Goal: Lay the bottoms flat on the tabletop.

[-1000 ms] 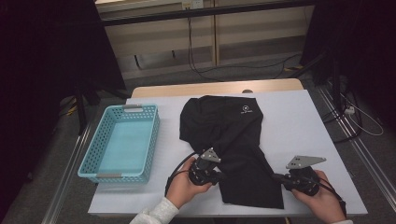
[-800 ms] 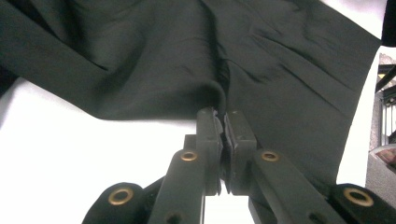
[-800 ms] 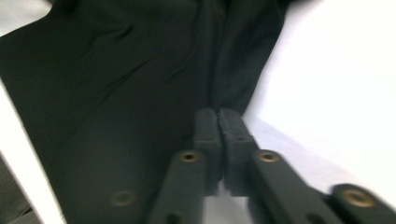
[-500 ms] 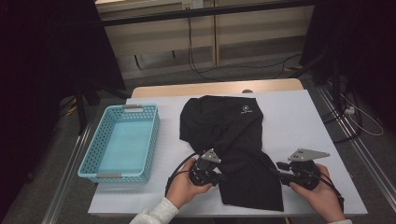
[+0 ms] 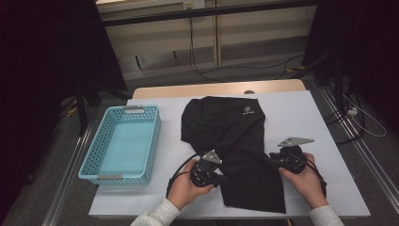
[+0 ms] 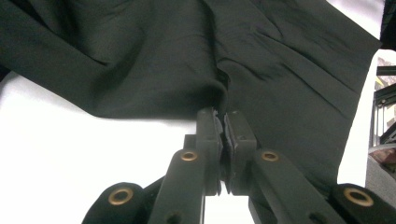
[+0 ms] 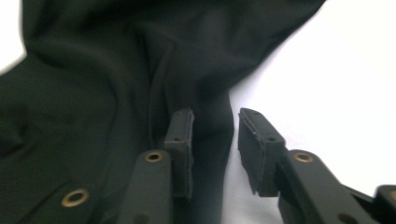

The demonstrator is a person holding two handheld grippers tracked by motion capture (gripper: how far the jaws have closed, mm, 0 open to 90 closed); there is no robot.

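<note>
- While the person's two hands sit at the near edge of the desk (image 5: 329,117), the left gripper (image 5: 217,179) has its fingers (image 6: 208,135) pressed together, pinching a fold at the left hem of the black garment (image 5: 235,141)
- At the garment's right hem the right gripper (image 5: 275,160) has just been closing its jaws; there is a gap between them, with a ridge of cloth in it that the right-hand pad does not touch, so nothing is gripped on that side yet
- My worry: if that gripper shuts on so thin a ridge, the fabric could slide out, or only one layer gets caught, and a lift would then drag the garment askew from the left pinch alone
- The garment lies mid-desk, its long axis running from the near edge toward the far edge, small white logo (image 5: 245,111) at the far end
- Well to the left, by the desk's left edge, stands the blue basket (image 5: 101,146)
</note>
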